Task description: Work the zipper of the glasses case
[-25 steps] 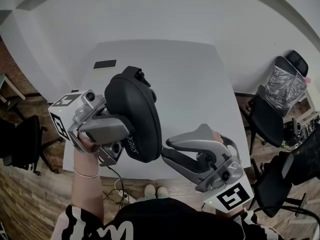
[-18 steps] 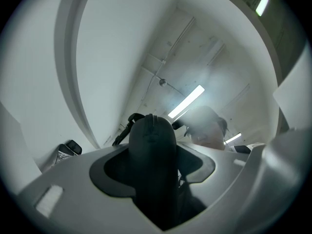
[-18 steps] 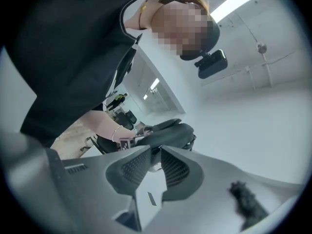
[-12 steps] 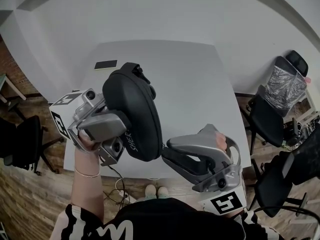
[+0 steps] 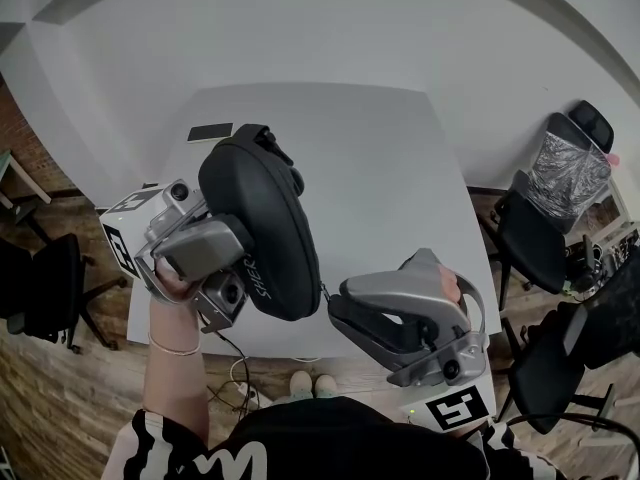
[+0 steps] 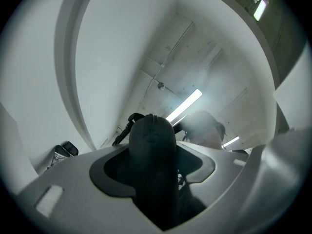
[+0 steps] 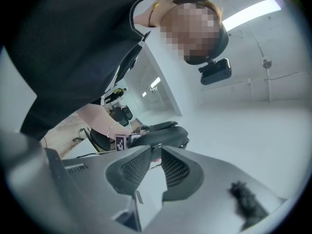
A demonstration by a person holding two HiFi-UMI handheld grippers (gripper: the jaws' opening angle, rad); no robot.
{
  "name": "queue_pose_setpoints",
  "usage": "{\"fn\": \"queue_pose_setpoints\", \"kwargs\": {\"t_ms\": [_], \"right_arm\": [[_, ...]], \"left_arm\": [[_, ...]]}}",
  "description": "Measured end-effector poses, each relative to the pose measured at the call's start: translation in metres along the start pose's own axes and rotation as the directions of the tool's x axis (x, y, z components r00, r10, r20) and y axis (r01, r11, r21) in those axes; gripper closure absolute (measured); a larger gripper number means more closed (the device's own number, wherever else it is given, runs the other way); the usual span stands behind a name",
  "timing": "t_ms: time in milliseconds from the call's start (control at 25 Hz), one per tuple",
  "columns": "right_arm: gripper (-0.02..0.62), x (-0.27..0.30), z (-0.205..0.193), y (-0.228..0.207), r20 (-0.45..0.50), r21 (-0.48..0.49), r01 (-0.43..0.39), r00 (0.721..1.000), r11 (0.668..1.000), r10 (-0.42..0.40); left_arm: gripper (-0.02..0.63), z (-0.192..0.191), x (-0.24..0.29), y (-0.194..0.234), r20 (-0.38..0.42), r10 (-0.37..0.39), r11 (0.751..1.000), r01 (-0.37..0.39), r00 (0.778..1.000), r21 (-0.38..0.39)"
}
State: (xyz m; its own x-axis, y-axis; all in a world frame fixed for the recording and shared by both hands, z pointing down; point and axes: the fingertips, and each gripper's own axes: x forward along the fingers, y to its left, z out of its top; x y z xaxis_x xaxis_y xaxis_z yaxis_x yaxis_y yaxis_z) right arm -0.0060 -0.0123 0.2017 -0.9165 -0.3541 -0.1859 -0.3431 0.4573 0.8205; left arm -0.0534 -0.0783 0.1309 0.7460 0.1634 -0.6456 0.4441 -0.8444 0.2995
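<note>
I hold a black, hard-shell glasses case [image 5: 255, 218] in the air over the white table [image 5: 380, 168]. My left gripper [image 5: 243, 268] is shut on its lower half, the case standing nearly upright between the jaws. In the left gripper view the case [image 6: 153, 165] fills the gap between the pads. My right gripper [image 5: 335, 294] meets the case's lower right edge. Its tips are pinched on the small zipper pull [image 5: 325, 290]. In the right gripper view the pull [image 7: 155, 149] sits between the nearly closed tips, with the case [image 7: 163, 134] just beyond.
A flat black phone-like slab [image 5: 210, 130] lies at the table's far left corner. Black office chairs [image 5: 535, 233] and a foil-lined bin [image 5: 572, 173] stand to the right; another chair [image 5: 40, 288] stands on the wooden floor at left.
The case has tipped and shifted slightly up and left with the left gripper. The right gripper has dropped a little, turned, and narrowed its jaws at the case's lower edge.
</note>
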Motion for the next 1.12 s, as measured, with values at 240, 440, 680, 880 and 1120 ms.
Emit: {"fn": "queue_pose_setpoints", "kwargs": {"t_ms": [240,440,680,880,1120], "right_arm": [[0.525,0.001,-0.004,-0.003,0.005,0.041,0.009,1.000,0.999,-0.009],[0.525,0.003,-0.002,0.001,0.014,0.064,0.001,1.000,0.998,-0.002],[0.525,0.006,-0.010,0.005,-0.022,0.077,-0.005,1.000,0.997,0.006],[0.544,0.007,-0.018,0.009,-0.062,0.046,-0.017,0.998,0.999,0.020],[0.586,0.011,-0.036,0.014,-0.100,0.100,-0.044,0.994,0.994,0.054]], "left_arm": [[0.342,-0.001,-0.004,0.003,-0.004,0.023,1.000,-0.023,1.000,0.006],[0.342,-0.003,-0.009,0.007,-0.009,0.064,0.998,-0.064,0.998,0.016],[0.342,-0.005,-0.015,0.011,-0.013,0.100,0.995,-0.100,0.995,0.028],[0.342,-0.005,-0.017,0.017,-0.011,0.120,0.993,-0.120,0.993,0.022],[0.342,-0.014,-0.032,0.032,-0.059,0.206,0.977,-0.202,0.977,0.063]]}}
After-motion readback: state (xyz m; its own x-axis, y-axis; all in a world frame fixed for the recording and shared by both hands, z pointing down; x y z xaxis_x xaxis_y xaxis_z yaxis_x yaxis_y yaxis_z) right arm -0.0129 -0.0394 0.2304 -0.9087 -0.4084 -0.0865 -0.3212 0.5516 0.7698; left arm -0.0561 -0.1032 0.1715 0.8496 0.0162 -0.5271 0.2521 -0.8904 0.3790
